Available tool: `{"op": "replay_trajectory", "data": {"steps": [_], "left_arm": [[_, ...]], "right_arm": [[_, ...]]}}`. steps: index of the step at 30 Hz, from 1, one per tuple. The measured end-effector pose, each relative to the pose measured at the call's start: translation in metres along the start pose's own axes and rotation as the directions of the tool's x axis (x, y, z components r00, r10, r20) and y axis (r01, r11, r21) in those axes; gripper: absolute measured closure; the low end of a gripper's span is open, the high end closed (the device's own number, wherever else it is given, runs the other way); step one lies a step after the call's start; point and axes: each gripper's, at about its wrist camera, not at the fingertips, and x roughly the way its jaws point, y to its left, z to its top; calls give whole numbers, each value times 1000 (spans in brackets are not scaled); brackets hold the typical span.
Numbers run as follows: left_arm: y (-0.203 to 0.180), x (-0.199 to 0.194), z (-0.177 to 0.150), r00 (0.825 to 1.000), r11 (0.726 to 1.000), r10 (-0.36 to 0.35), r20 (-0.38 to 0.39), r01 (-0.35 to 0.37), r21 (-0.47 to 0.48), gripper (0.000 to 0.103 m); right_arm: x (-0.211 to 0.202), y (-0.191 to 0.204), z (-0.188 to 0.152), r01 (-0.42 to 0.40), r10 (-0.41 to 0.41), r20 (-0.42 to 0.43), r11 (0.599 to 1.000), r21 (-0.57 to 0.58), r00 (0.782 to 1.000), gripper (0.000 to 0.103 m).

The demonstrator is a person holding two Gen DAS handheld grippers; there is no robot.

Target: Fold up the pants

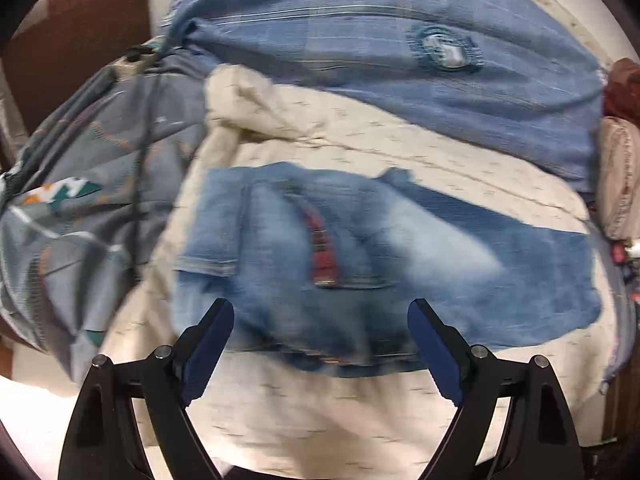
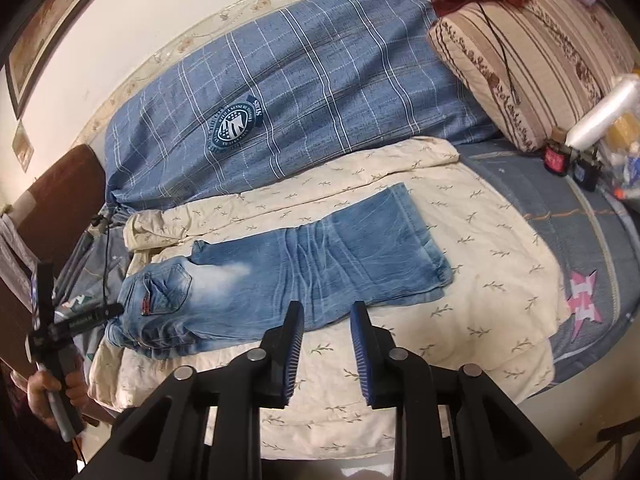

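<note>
Faded blue jeans [image 2: 288, 276] lie flat on a cream leaf-print sheet [image 2: 480, 280], legs stacked, waist at the left, hems at the right. The left wrist view shows the waist end [image 1: 360, 260] with a red pocket trim [image 1: 324, 252], blurred. My left gripper [image 1: 320, 312] is open and empty, hovering just above the waist end; it also shows in the right wrist view [image 2: 116, 310] at the waistband. My right gripper [image 2: 326, 312] is open with a narrow gap, empty, above the near edge of the jeans at mid-leg.
A blue plaid duvet [image 2: 312, 92] lies behind the sheet. A striped pillow [image 2: 520, 72] and small bottles [image 2: 568, 160] sit at the right. A grey patterned bedsheet [image 1: 80, 220] covers the left side, by a brown headboard [image 1: 80, 40].
</note>
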Motion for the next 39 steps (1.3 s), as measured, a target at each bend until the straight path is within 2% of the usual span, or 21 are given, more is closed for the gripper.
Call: {"op": "replay_trajectory", "data": {"steps": [5, 11, 16, 24, 28, 34, 36, 39], "left_arm": [[27, 12, -7, 997, 997, 71, -5, -71, 17, 14], [54, 20, -13, 996, 996, 89, -11, -89, 1, 14], [72, 23, -17, 996, 995, 95, 3, -94, -28, 14], [72, 30, -20, 999, 999, 34, 13, -34, -33, 14], [71, 47, -21, 997, 997, 71, -28, -71, -1, 14], [84, 78, -32, 989, 998, 56, -135, -60, -24, 11], [86, 76, -34, 992, 998, 51, -117, -54, -25, 10], [81, 76, -37, 992, 996, 87, -94, -86, 18, 6]], "right_arm": [[26, -6, -2, -23, 23, 2, 999, 46, 1000, 64], [60, -23, -2, -33, 30, 31, 993, 114, 999, 64], [84, -25, 1, -33, 32, 13, 992, 119, 999, 64], [124, 14, -8, -27, 27, -69, 1000, 3, 997, 64], [139, 32, -19, -20, 13, -108, 998, -63, 994, 64], [162, 37, -30, 17, -38, -167, 992, -126, 985, 64], [165, 33, -32, 12, -31, -164, 993, -118, 986, 64], [167, 32, -33, 8, -32, -163, 989, -144, 986, 64]]}}
